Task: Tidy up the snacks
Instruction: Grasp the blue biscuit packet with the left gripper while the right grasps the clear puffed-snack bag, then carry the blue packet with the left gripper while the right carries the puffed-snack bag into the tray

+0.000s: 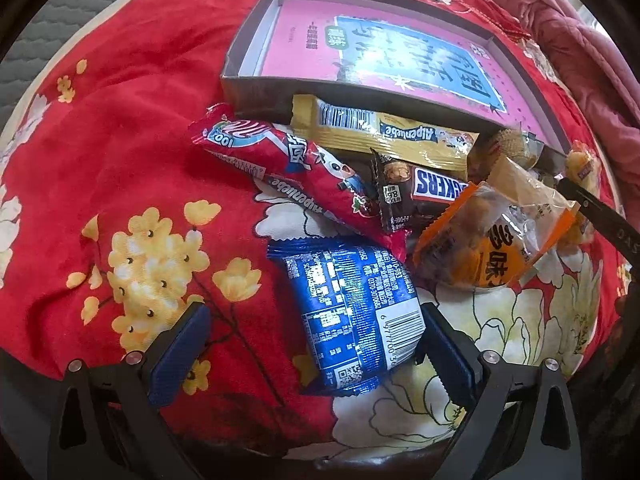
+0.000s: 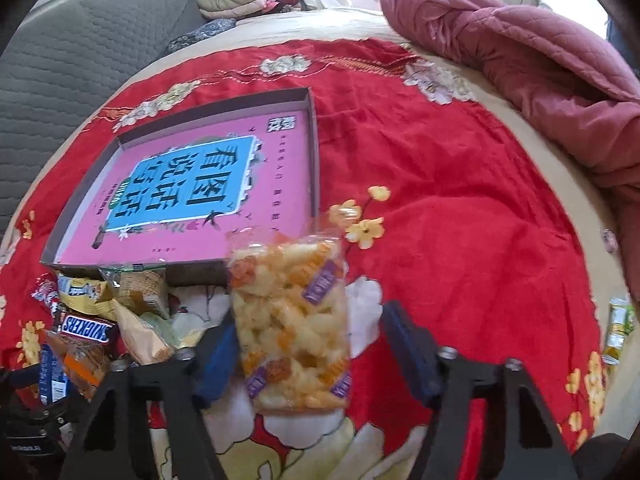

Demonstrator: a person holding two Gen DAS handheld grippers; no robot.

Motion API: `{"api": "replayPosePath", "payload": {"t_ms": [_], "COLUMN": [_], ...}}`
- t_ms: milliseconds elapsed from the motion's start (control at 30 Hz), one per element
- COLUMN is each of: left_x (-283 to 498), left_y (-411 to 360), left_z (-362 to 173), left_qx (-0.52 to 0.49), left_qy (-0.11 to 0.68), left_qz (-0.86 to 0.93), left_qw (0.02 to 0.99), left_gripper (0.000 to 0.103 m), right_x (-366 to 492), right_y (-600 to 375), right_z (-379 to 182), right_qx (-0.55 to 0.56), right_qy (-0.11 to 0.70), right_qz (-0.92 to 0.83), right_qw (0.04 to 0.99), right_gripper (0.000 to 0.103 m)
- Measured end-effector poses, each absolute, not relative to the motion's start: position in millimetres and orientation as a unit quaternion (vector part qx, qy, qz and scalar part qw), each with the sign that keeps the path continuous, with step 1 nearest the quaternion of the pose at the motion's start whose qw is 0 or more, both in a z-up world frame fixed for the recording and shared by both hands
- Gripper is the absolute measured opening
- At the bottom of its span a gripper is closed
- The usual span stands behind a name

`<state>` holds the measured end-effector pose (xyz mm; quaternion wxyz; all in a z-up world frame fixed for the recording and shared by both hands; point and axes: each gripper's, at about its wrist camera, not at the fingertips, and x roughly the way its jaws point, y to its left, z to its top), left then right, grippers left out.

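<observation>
**Desk:** What does the left wrist view show?

**Photographer:** A heap of snacks on a bed's red floral blanket (image 1: 132, 152), just in front of a shallow cardboard box (image 1: 256, 60) with a pink printed sheet lining its floor. The left claw (image 1: 316, 354) stands open, a blue foil packet (image 1: 352, 320) lying between its pads; the right-hand pad looks to touch the packet's edge, the other is well clear.

**Desk:** And the right?

**Photographer:** The right claw (image 2: 316, 346) is spread wide around a clear bag of puffed snacks (image 2: 292, 328). Whether the inner pad is touching the bag, I cannot tell. The bag sits just before the box's near corner.

**Desk:** How will these handle?

**Photographer:** Light, by the look of them. The foil is probably slick and crinkly, so a pinch across its flat middle should hold better than at the crimped end. The puffed bag is likely air-filled and crushable; a gentle squeeze across its narrow width, or at the top seal, seems safest.

**Desk:** Anything stiffer?

**Photographer:** The Snickers bar (image 1: 428, 190) and the yellow Alpenliebe pack (image 1: 384, 134) behind it look firmer, though they overlap in the heap.
</observation>
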<state>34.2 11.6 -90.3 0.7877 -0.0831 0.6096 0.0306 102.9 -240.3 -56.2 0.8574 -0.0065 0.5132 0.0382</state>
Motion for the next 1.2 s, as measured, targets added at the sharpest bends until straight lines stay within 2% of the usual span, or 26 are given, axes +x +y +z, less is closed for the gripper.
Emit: {"api": "replayPosePath", "payload": {"t_ms": [67,100,133,200,267,1200], "left_x": [33.8,32.8,32.5,32.6,33.0,23.0], "left_y": [10.8,9.8,9.1,7.8,5.1,36.7], "left_z": [-89.4,-88.4,-86.1,-81.1,-77.9,-15.9], "left_qx": [-0.085,-0.084,-0.083,-0.086,-0.082,-0.123], "left_qy": [0.608,0.606,0.602,0.594,0.591,0.532], "left_qz": [0.031,0.03,0.029,0.021,0.015,0.006], "left_qw": [0.789,0.79,0.794,0.8,0.802,0.838], "left_gripper": [0.099,0.094,0.09,0.067,0.054,0.052], "right_x": [104.2,104.4,104.5,104.5,104.2,97.2], "right_y": [-238.1,-236.8,-235.2,-235.5,-236.8,-236.8], "right_z": [-57.0,-56.7,-56.3,-54.6,-53.4,-15.4], "right_qx": [-0.007,-0.009,-0.009,-0.008,0.0,0.053], "right_qy": [0.513,0.512,0.51,0.506,0.504,0.44], "right_qz": [0.047,0.051,0.053,0.056,0.058,0.119], "right_qw": [0.857,0.858,0.858,0.861,0.862,0.888], "right_gripper": [0.051,0.046,0.046,0.046,0.046,0.046]}}
